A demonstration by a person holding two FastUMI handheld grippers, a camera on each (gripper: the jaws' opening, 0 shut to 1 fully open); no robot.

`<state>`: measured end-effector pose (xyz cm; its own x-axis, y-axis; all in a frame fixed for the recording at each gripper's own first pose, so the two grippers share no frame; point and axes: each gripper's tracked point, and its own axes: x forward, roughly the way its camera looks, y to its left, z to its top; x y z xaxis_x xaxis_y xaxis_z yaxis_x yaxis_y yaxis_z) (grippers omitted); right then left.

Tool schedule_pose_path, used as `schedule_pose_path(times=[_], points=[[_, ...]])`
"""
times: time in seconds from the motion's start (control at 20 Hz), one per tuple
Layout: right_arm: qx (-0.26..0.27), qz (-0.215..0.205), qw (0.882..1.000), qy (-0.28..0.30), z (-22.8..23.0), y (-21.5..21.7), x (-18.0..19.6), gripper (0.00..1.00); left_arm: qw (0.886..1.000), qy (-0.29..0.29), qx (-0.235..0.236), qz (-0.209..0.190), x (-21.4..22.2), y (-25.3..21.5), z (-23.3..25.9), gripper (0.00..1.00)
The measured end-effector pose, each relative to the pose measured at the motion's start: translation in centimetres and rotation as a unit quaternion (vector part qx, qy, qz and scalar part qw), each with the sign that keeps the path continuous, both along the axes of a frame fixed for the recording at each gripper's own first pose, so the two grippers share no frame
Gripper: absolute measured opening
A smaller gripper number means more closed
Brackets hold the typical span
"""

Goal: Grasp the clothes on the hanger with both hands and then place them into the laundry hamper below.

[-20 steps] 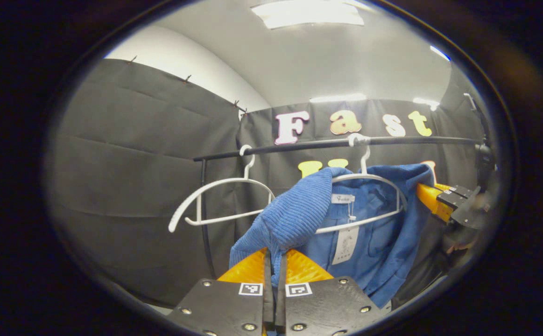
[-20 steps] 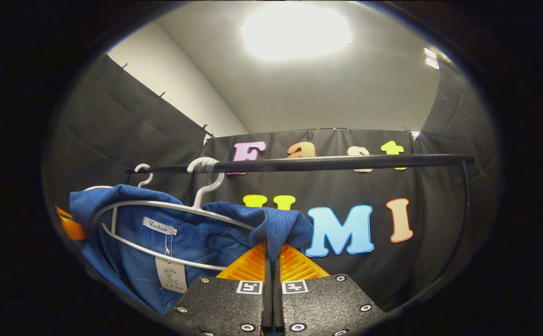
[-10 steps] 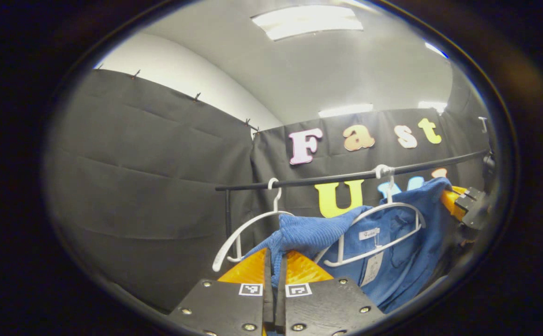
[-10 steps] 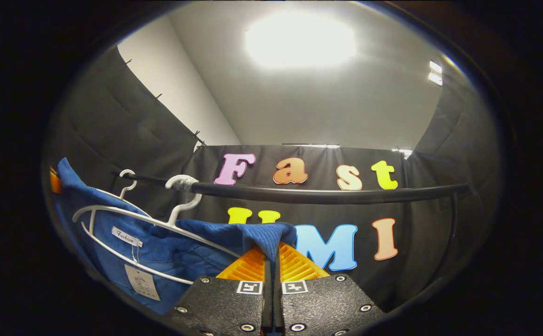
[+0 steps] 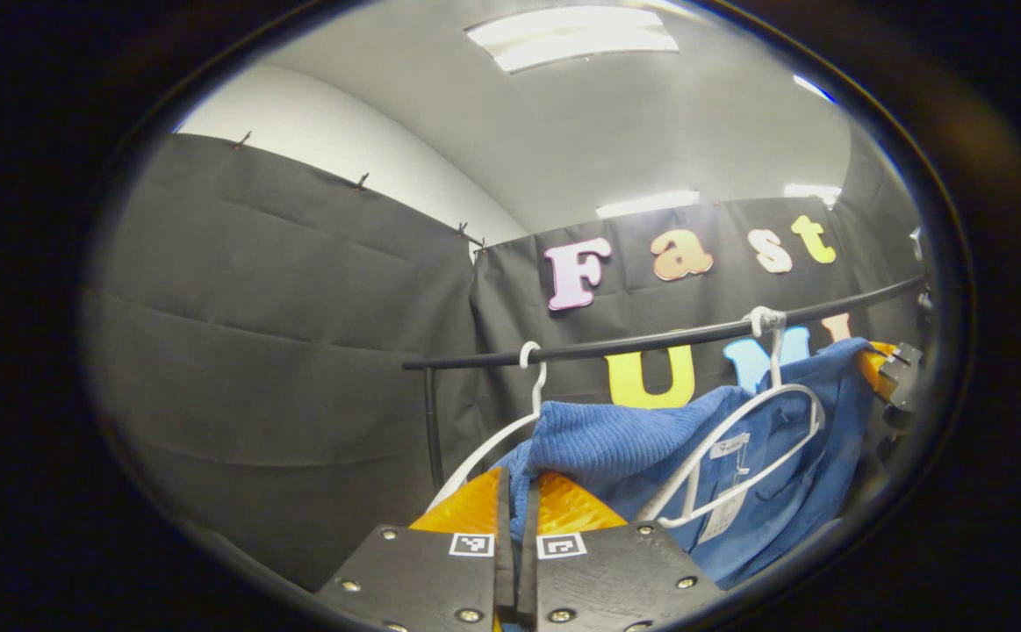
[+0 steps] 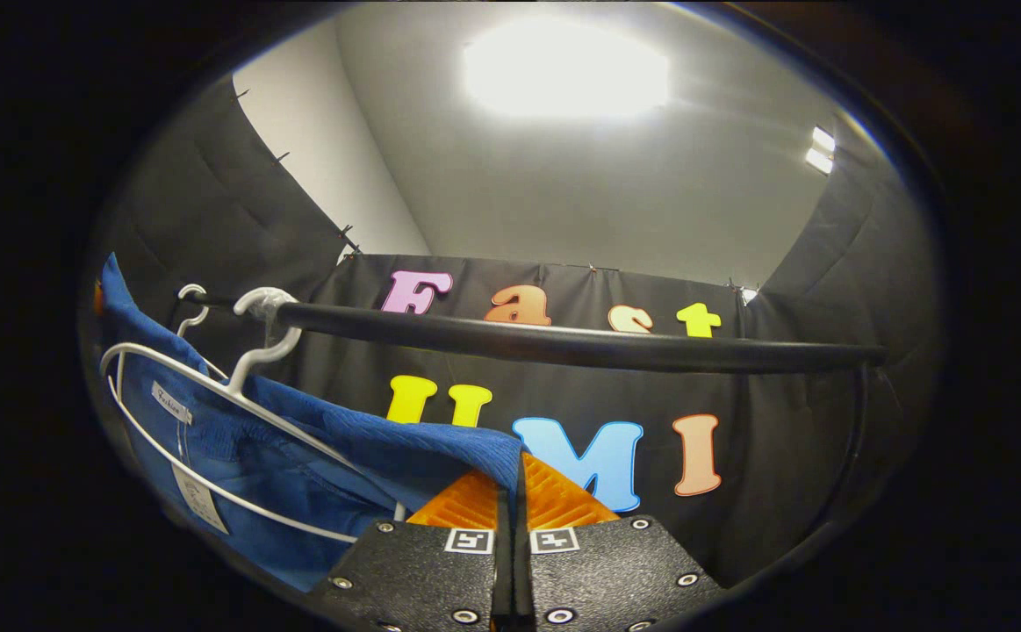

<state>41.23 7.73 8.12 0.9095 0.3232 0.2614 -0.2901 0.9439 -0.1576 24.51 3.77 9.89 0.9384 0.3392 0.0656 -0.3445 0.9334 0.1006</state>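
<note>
A blue ribbed garment (image 5: 650, 439) with a paper tag is stretched between both grippers, off the shoulders of its white hanger (image 5: 765, 430). The hanger still hooks on the black rail (image 5: 650, 338). My left gripper (image 5: 517, 491) is shut on one blue shoulder. In the right gripper view the same blue garment (image 6: 317, 456) hangs at lower left behind its white hanger (image 6: 212, 386), and my right gripper (image 6: 514, 478) is shut on its other shoulder. The right gripper (image 5: 887, 373) also appears at the far right edge of the left gripper view. The hamper is out of sight.
A second, bare white hanger (image 5: 510, 421) hangs on the rail to the left of the garment. The rail (image 6: 563, 342) crosses the right gripper view close above my fingers, with its upright post (image 5: 431, 421) at the left end. Black cloth walls stand behind.
Both grippers have moved up toward the rail, each holding its blue shoulder. The garment has slid off the hanger's shoulders and now lies stretched in front of it.
</note>
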Motion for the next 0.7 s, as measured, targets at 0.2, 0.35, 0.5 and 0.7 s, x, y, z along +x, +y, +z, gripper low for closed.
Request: schedule_pose_path(times=[0.2,0.35,0.5,0.7], points=[[0.002,-0.013,1.0,0.014,-1.4,0.0,1.8,0.01,1.0,0.009,0.001,-0.008,2.4,0.6,-0.4,0.02],[0.004,-0.023,0.999,0.024,-2.2,0.0,2.9,0.01,1.0,0.017,-0.014,-0.017,3.5,1.0,-1.1,0.07],[0.0,-0.038,0.999,0.03,-3.1,-0.4,3.9,0.01,0.999,0.021,-0.018,-0.029,4.4,0.9,-1.6,0.07],[-0.004,-0.056,0.997,0.062,-6.2,-0.5,6.5,0.01,0.997,0.043,-0.027,-0.049,5.8,0.0,-3.3,0.07]])
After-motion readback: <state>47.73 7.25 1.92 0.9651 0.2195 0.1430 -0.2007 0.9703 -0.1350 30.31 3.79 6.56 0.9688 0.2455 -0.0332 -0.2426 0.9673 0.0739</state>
